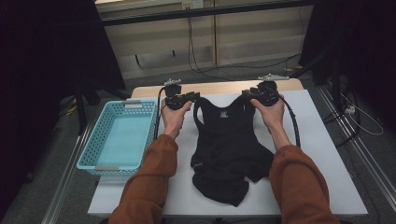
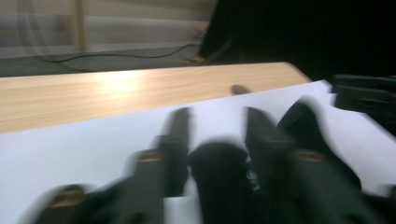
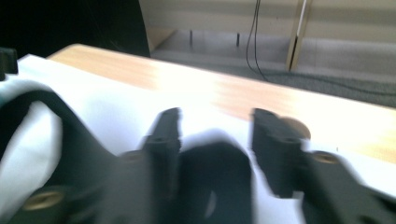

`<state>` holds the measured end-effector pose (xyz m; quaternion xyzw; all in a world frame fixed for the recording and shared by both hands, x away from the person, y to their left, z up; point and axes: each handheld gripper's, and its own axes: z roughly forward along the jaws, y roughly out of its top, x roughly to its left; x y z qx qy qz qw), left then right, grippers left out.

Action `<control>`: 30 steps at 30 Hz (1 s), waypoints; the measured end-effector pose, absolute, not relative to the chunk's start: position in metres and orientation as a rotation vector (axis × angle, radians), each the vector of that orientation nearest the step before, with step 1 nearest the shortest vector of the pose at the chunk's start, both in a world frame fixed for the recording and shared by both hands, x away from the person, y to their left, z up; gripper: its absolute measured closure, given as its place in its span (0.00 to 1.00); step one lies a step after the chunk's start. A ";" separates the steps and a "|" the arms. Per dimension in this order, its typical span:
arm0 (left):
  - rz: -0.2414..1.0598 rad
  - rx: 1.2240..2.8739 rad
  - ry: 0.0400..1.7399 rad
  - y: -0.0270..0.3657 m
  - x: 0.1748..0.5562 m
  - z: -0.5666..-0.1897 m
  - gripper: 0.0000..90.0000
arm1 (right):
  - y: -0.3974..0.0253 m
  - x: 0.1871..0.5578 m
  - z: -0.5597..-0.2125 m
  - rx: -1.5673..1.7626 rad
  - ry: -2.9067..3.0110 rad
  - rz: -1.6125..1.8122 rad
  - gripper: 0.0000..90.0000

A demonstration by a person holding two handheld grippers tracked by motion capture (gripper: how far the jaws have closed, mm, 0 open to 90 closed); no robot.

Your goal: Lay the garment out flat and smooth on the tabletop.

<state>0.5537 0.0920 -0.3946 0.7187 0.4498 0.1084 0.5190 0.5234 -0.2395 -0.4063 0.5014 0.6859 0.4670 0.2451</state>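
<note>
Spread across the middle of the white tabletop [image 1: 327, 154], black sleeveless fabric top [image 1: 229, 144], straps toward the far edge; perforated turquoise plastic basket [image 1: 100, 135] overhanging the left edge; left gripper [image 1: 192, 98] and right gripper [image 1: 246, 95] parted around the straps, unclenched

I'm in a lab recording setup: black curtains [image 1: 42, 56], aluminium rails [image 1: 348, 135], loose floor cables [image 1: 201, 70], white-covered table [image 1: 322, 135].

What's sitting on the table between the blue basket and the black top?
The person's left forearm, in a rust sleeve, crosses that stretch in the high view; otherwise just bare white table between the basket and the black top.
</note>
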 end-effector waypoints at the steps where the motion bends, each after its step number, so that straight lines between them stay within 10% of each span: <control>1: 0.248 1.740 1.065 0.091 0.552 -0.397 0.65 | -0.239 0.524 -0.409 1.378 1.881 1.252 0.49; 20: 0.300 1.839 0.871 0.090 0.489 -0.387 0.22 | -0.240 0.464 -0.398 1.233 1.989 1.299 0.35; 30: 0.348 1.890 0.809 0.105 0.450 -0.388 0.10 | -0.240 0.416 -0.394 1.146 2.079 1.349 0.49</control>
